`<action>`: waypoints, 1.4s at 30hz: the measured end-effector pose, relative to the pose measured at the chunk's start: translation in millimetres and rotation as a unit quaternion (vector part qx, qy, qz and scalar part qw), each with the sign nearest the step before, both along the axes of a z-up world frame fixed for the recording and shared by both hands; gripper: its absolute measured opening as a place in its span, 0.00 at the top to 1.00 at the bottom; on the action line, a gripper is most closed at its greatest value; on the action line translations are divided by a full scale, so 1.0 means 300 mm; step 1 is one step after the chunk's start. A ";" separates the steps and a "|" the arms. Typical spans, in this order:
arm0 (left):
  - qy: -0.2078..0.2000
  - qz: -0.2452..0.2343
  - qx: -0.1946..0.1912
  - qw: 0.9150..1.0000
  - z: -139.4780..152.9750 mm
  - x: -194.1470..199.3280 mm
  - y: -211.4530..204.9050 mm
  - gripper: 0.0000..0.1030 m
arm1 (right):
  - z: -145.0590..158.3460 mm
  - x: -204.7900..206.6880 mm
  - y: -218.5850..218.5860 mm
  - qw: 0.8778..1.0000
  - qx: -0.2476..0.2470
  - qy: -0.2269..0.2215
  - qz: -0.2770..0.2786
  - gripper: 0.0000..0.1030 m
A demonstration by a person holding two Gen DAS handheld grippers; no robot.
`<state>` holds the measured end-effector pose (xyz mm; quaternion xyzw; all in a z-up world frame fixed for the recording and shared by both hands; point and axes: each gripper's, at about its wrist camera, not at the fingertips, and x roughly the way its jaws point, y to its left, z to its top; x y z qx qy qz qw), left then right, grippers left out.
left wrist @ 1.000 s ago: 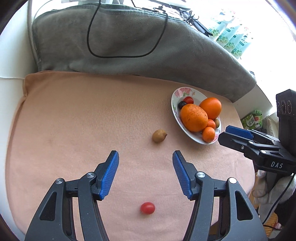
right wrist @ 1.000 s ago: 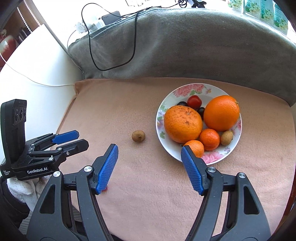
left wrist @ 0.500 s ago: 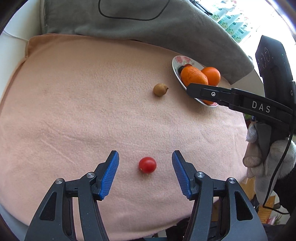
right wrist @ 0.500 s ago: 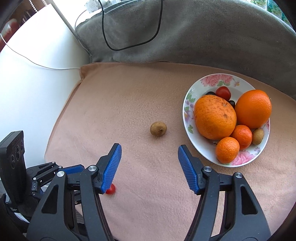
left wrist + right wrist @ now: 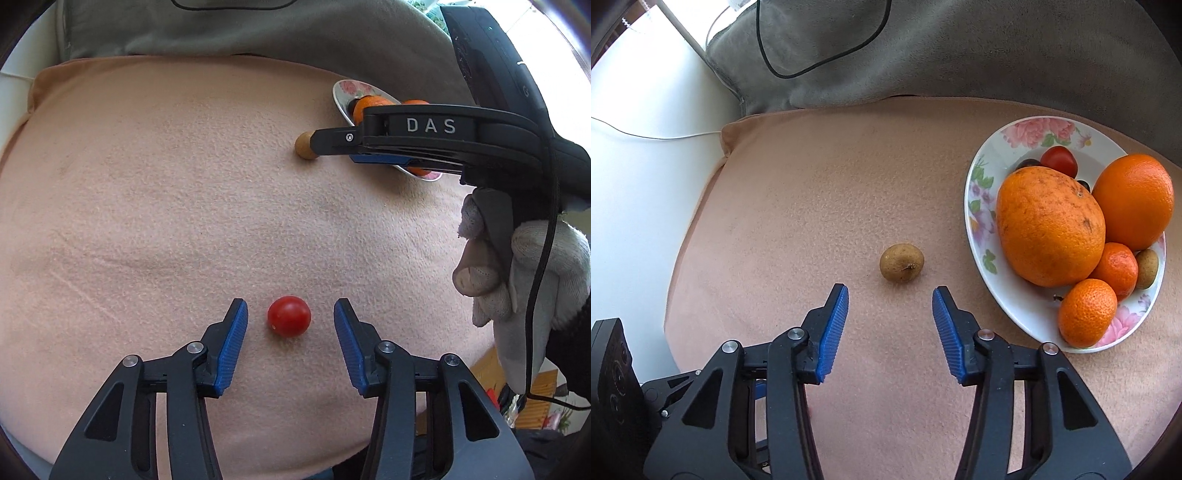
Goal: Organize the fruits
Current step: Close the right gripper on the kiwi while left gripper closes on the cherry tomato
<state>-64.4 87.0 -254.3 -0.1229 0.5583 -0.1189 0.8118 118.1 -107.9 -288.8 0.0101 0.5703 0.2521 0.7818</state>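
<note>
Sitting in the white flowered plate (image 5: pixel 982 236) already are most fruits; left gripper (image 5: pixel 290 319) closes around the small red tomato (image 5: pixel 289 316), right gripper (image 5: pixel 890 308) closes near the brown round fruit (image 5: pixel 901 262), neither touching yet

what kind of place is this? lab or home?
Probably a home room, not a lab: peach fleece blanket over soft furniture, grey blanket with a charging cable behind, floral plate of fruit.
</note>
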 end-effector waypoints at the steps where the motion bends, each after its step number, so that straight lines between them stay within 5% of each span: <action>1: 0.000 -0.002 0.002 1.000 -0.004 0.002 -0.004 0.59 | -0.005 0.006 0.005 1.000 -0.002 0.000 -0.001 0.53; 17: 0.009 -0.015 0.007 1.000 -0.039 0.038 -0.037 0.70 | -0.064 0.068 0.099 1.000 -0.028 0.001 0.001 0.54; 25: 0.013 -0.008 -0.008 1.000 -0.038 0.038 -0.011 0.76 | -0.070 0.076 0.112 1.000 -0.030 -0.001 0.006 0.70; 29: 0.015 -0.004 -0.015 1.000 -0.048 0.036 0.007 0.77 | -0.072 0.078 0.107 1.000 -0.027 -0.003 0.009 0.70; 42: 0.002 0.015 -0.013 1.000 -0.004 0.040 0.105 0.77 | 0.014 0.041 0.067 0.999 -0.010 -0.030 0.015 0.71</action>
